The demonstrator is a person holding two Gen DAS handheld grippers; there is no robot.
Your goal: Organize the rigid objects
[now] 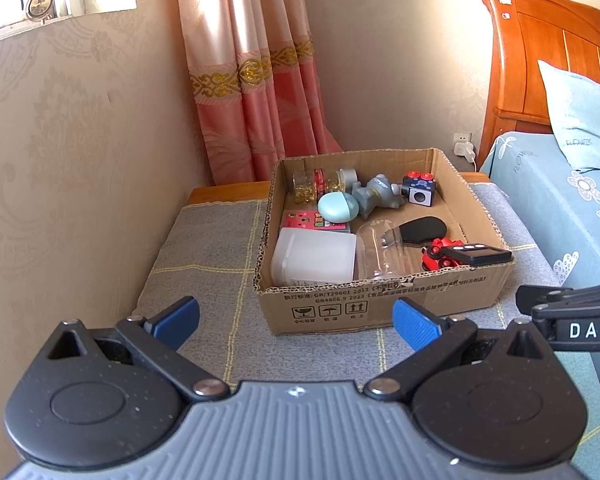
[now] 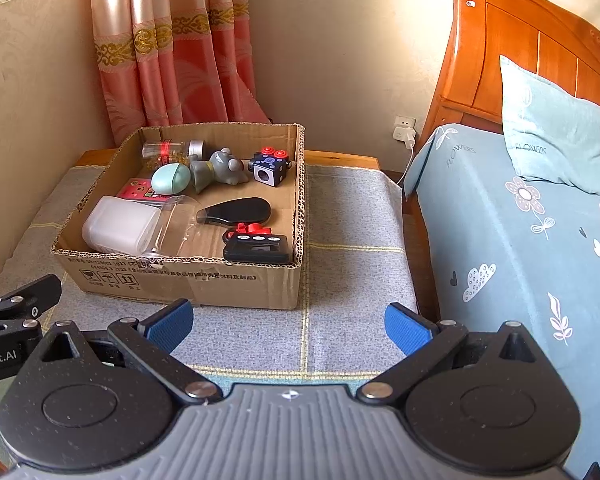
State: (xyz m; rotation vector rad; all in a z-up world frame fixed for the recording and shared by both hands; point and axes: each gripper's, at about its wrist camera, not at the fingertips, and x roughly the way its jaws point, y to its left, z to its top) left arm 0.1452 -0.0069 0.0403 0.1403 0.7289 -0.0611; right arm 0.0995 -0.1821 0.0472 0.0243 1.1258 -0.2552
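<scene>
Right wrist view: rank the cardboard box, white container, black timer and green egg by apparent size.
1. cardboard box
2. white container
3. black timer
4. green egg
The timer sits nearer the camera than the egg, so that order is unsure.

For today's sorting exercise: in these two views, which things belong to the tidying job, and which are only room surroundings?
Job things: cardboard box, white tub, clear cup, mint egg, grey figurine, black timer, both open grippers.

Surroundings: curtain, bed, pillow, wall socket.
</scene>
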